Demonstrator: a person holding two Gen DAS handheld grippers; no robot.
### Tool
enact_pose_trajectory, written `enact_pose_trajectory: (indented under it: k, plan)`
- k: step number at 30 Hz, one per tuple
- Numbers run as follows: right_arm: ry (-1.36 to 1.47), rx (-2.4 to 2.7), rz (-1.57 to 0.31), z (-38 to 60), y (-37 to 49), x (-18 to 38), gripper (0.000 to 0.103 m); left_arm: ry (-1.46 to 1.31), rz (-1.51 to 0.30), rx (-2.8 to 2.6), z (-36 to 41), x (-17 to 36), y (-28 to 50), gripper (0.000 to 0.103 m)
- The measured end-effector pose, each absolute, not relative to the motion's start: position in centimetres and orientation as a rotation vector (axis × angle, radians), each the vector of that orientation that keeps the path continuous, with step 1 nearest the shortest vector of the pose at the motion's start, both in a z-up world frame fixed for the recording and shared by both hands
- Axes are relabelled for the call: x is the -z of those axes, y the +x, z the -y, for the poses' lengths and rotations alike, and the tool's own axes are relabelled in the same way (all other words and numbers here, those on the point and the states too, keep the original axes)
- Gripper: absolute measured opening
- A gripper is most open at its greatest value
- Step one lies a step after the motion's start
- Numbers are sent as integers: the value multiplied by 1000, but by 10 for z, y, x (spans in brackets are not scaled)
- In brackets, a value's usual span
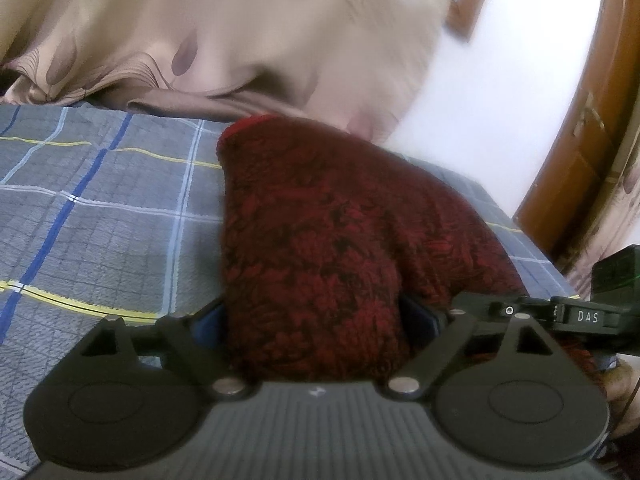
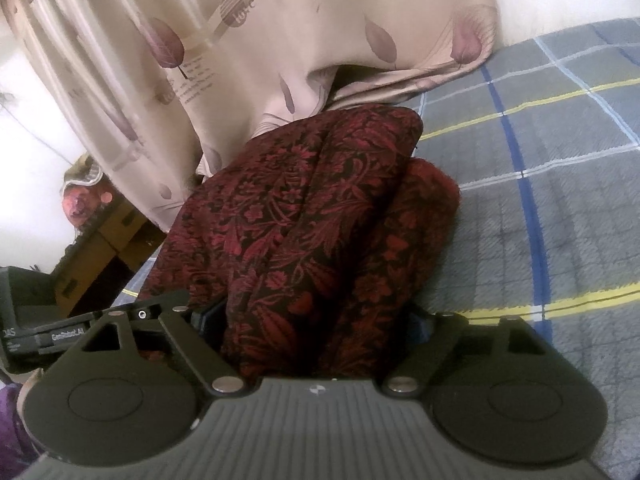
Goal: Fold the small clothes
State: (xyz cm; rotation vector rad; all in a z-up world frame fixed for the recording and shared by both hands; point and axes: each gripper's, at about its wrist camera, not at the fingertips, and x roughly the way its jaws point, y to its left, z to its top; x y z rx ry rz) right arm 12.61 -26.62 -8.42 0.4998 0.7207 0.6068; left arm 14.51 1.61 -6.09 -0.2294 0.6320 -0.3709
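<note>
A dark red garment with a black floral pattern (image 1: 320, 240) lies bunched on the grey plaid bedspread (image 1: 100, 208). My left gripper (image 1: 316, 320) is shut on its near edge; the cloth fills the gap between the fingers. In the right wrist view the same garment (image 2: 304, 216) lies folded in thick layers, and my right gripper (image 2: 316, 320) is shut on its near end. The other gripper's black body shows at the right edge of the left wrist view (image 1: 580, 316) and at the left edge of the right wrist view (image 2: 48, 336). The fingertips are hidden by cloth.
A beige leaf-print curtain (image 2: 280, 40) hangs at the far side of the bed and touches the bedspread (image 2: 540, 200). A brown wooden door (image 1: 592, 140) stands at the right. Wooden furniture (image 2: 100, 248) stands at the left beside the bed.
</note>
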Motion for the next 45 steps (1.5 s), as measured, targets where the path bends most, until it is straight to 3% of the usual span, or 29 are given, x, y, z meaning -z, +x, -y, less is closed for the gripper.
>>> enact_pose_trajectory:
  k: [6,16,33,45]
  plan:
    - [475,-576,-703,264,124,83,91,-201,-602,338,-14,60,140,98]
    - [434,-514,-665,258,113,80,103,-187,-550,317,-15,60,131,99]
    - [419,-437,-648,262,78,73,103,-118,-519,272,-14,51,104,100]
    - [315,-213,-351,251,-22,30,103,34,-406,109,13,20,46,100]
